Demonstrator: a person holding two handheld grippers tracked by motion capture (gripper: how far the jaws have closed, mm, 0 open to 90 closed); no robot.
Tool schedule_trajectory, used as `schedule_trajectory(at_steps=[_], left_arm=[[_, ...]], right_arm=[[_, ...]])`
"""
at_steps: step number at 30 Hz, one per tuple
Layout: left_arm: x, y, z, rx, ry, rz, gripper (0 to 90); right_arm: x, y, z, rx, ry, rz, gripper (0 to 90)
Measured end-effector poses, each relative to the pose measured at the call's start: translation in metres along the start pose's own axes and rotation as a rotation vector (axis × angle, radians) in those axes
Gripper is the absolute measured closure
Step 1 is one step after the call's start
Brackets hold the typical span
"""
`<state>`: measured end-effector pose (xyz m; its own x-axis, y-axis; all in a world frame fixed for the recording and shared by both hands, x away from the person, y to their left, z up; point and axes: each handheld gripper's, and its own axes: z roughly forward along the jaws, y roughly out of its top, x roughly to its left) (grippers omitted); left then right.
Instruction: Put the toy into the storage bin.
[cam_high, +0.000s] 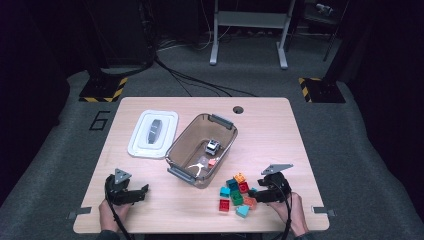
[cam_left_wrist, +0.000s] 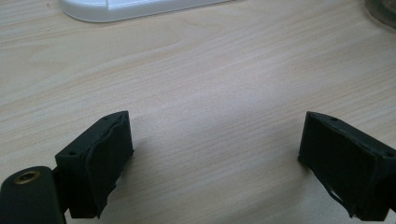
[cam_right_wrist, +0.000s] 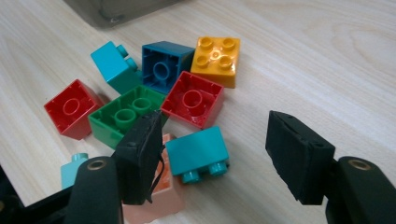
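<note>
My left gripper sat spread over bare table. My right gripper, jaws apart, straddled the teal brick lying in the pile beside the bin; closing might have pinched the neighbouring peach brick too.

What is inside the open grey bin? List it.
Inside the bin sit a small white and black toy, a white curved piece and a small salmon block. The near wall hides part of the floor; nothing more can be made out.
</note>
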<state>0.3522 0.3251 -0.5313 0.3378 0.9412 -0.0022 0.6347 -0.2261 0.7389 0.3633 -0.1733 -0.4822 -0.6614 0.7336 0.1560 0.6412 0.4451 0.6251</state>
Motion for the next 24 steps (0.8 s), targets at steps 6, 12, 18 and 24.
schedule_trajectory(at_steps=[6, 12, 18, 24], left_arm=[[-0.0003, -0.0001, 0.0000, -0.002, 0.003, -0.002, 9.5], [-0.0003, -0.0002, 0.0000, -0.002, 0.003, -0.002, 9.5], [-0.0003, -0.0002, 0.0001, -0.002, 0.003, -0.003, 9.5], [-0.0003, 0.0001, -0.0001, 0.002, 0.003, -0.002, 9.4]], right_arm=[[-0.0009, 0.0010, 0.0043, 0.061, 0.004, -0.010, 52.3], [-0.0045, 0.0001, 0.0050, 0.078, -0.005, 0.010, 57.0], [-0.0059, 0.0008, 0.0065, 0.092, -0.025, 0.018, 56.2], [-0.0089, 0.0007, 0.0069, 0.078, -0.051, 0.027, 58.8]])
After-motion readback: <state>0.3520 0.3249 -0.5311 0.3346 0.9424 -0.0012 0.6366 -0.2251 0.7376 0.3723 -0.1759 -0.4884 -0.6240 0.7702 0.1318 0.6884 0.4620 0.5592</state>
